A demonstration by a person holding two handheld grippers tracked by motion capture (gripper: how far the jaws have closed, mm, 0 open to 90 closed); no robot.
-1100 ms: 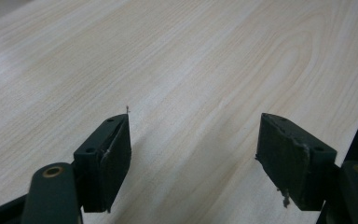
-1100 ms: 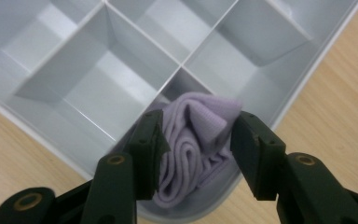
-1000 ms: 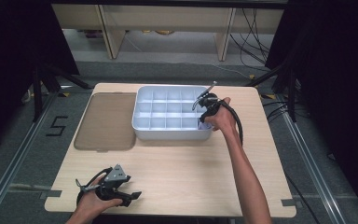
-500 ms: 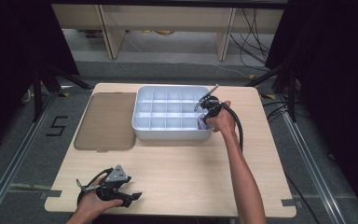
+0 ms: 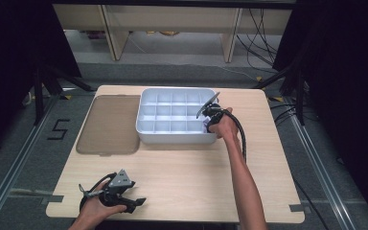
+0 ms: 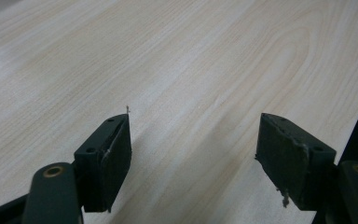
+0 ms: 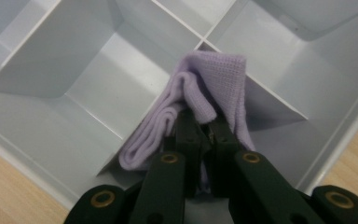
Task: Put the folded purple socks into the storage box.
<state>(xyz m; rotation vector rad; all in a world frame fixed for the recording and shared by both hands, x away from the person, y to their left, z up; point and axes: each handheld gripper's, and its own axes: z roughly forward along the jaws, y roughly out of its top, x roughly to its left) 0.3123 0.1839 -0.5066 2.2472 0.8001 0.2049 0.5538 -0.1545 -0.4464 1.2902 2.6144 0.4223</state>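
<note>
I see a pale wooden surface (image 5: 187,172) standing on a grey floor (image 5: 24,158), with dark curtains at both sides and pale shelf legs behind. A flat brown see-through plastic lid (image 5: 109,124) lies at the back left, just beside a white plastic tray with many small boxes (image 5: 172,103). The front half of the surface is bare, so I have lots of room there. My left gripper (image 5: 133,202) rests near the front edge, fingers wide open with bare wood between them. My right gripper (image 7: 204,126) reaches into the tray's front right corner box. Its fingers have just been closing and now pinch a soft folded purple cloth (image 7: 214,74), which sits in that box, draped against the divider walls.
</note>
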